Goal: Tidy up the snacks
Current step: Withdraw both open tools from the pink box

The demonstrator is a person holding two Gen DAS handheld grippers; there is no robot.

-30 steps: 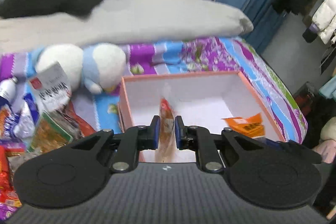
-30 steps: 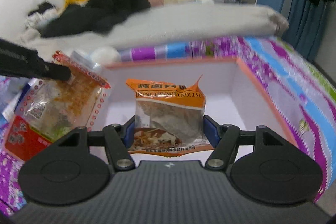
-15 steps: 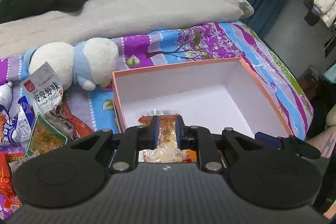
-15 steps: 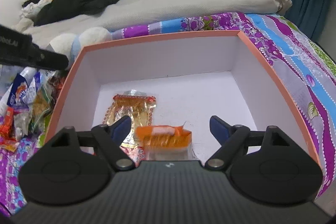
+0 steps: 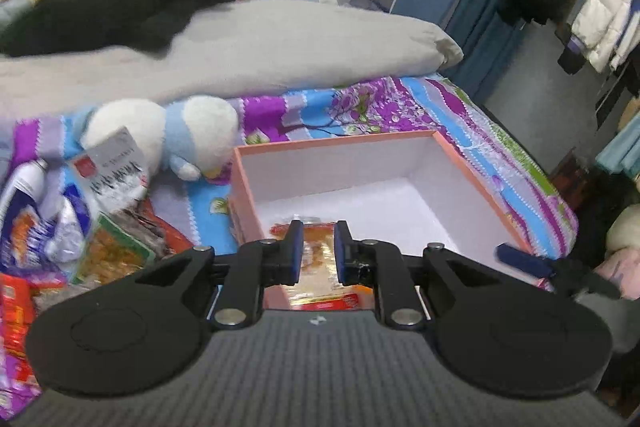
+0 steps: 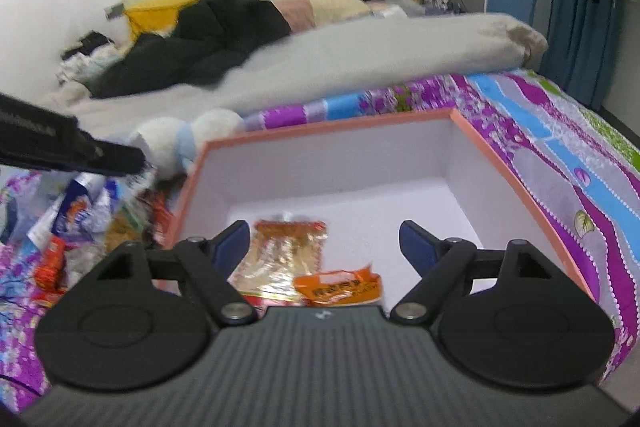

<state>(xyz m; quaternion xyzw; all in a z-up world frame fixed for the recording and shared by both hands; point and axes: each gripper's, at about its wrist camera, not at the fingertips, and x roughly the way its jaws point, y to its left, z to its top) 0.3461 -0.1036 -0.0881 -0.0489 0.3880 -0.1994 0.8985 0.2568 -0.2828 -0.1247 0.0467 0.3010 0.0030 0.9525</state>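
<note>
Both claws hang over the pink box (image 6: 516, 171): right claw (image 6: 326, 241) released wide, left claw (image 5: 316, 247) nearly clenched, empty. Clear snack pouch (image 6: 288, 247) and orange packet (image 6: 340, 285) lie lower centre inside.

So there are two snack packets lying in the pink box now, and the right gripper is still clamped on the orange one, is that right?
Not quite. The right gripper has just been opening and holds nothing, its fingers spread wide. The orange packet lies loose in the pink box beside the clear packet, as the right wrist view shows.
</note>
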